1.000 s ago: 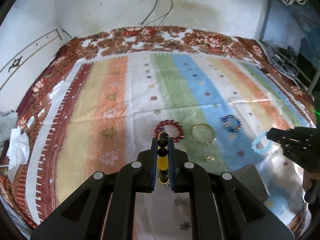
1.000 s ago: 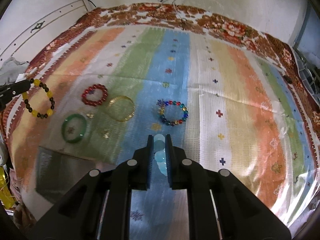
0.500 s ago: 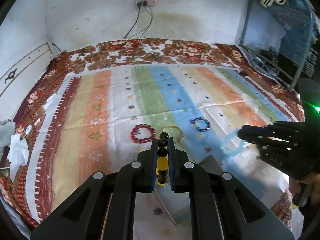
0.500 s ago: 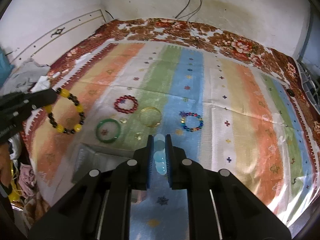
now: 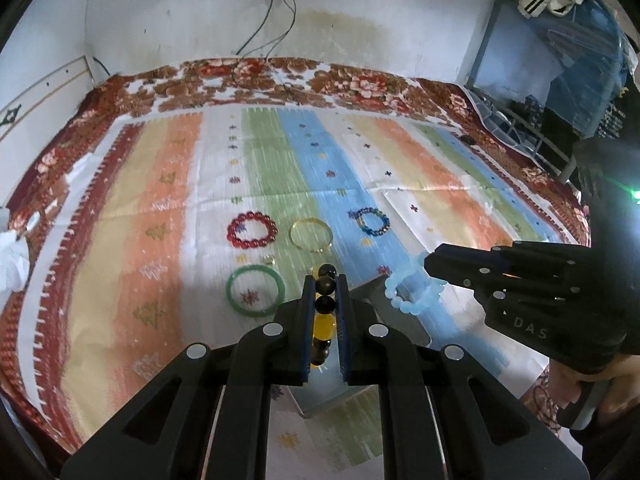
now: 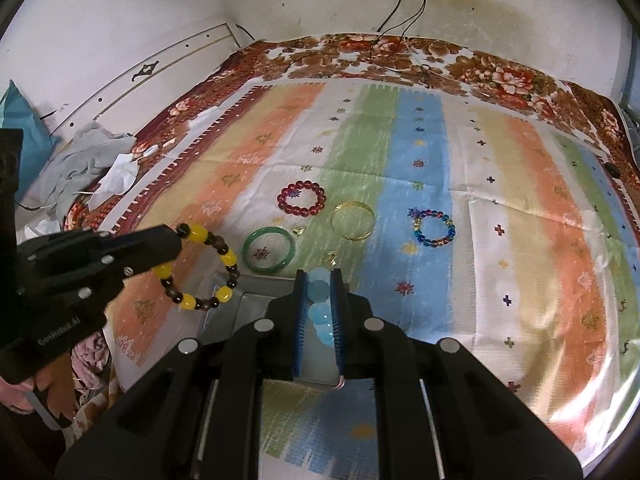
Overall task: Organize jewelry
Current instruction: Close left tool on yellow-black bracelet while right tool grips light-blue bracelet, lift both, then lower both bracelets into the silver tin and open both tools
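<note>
My left gripper (image 5: 325, 280) is shut on a yellow and dark bead bracelet (image 6: 218, 264) and holds it above the left edge of a grey metal tray (image 6: 256, 304). My right gripper (image 6: 319, 276) is shut on a pale blue bead bracelet (image 5: 412, 292) and holds it over the same tray (image 5: 376, 300). On the striped cloth beyond lie a red bead bracelet (image 5: 252, 230), a gold bangle (image 5: 311, 236), a green bangle (image 5: 255, 290) and a multicoloured bead bracelet (image 5: 373, 222).
Small gold pieces (image 6: 298, 231) lie on the cloth near the green bangle. Crumpled grey cloth and tissue (image 6: 86, 164) sit at the bed's left edge. Cables (image 6: 400, 12) hang down the back wall. A blue rack (image 5: 560, 80) stands at the right.
Both grippers have drawn back and risen with their bracelets and come closer together over the tray. More of the bed and wall shows now.
</note>
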Tool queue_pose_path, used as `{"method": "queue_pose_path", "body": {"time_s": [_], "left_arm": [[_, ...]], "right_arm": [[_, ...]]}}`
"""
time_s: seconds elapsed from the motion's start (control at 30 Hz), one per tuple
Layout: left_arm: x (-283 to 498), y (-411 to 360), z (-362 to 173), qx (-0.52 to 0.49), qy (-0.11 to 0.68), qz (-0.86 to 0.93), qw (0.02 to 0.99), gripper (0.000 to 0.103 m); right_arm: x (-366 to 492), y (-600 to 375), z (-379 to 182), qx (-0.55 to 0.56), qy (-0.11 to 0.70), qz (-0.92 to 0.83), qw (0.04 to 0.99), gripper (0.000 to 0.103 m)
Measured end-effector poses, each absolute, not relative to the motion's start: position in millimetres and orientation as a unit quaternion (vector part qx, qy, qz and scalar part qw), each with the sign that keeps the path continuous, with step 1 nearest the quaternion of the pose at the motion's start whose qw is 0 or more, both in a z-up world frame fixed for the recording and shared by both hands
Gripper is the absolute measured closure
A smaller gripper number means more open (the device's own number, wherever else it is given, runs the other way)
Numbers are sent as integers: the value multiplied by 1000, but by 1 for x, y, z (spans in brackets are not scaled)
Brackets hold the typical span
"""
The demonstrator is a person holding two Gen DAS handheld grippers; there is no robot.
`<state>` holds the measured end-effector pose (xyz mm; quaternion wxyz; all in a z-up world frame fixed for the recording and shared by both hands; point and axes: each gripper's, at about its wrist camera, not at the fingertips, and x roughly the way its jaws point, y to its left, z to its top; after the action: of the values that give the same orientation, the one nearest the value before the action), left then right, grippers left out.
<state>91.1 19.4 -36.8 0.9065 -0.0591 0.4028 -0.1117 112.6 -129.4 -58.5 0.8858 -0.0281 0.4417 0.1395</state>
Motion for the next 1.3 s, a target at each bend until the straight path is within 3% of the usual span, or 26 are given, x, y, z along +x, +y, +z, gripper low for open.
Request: {"method": "queue_pose_path", "body": {"time_s": [0.57, 0.67, 0.7, 1.3], "left_arm": [[91, 10, -55, -64, 424, -118, 896, 93], [92, 10, -56, -63, 424, -119, 896, 92], [91, 11, -56, -63, 424, -119, 896, 86], [111, 35, -65, -51, 437, -89, 894, 79]], "right_arm": [[111, -117, -69, -38, 454, 151, 877, 89], [111, -118, -69, -37, 452, 151, 878, 77], [111, -118, -68, -37, 452, 151, 879, 75], [129, -128, -81, -50, 466, 138, 872, 75]]}}
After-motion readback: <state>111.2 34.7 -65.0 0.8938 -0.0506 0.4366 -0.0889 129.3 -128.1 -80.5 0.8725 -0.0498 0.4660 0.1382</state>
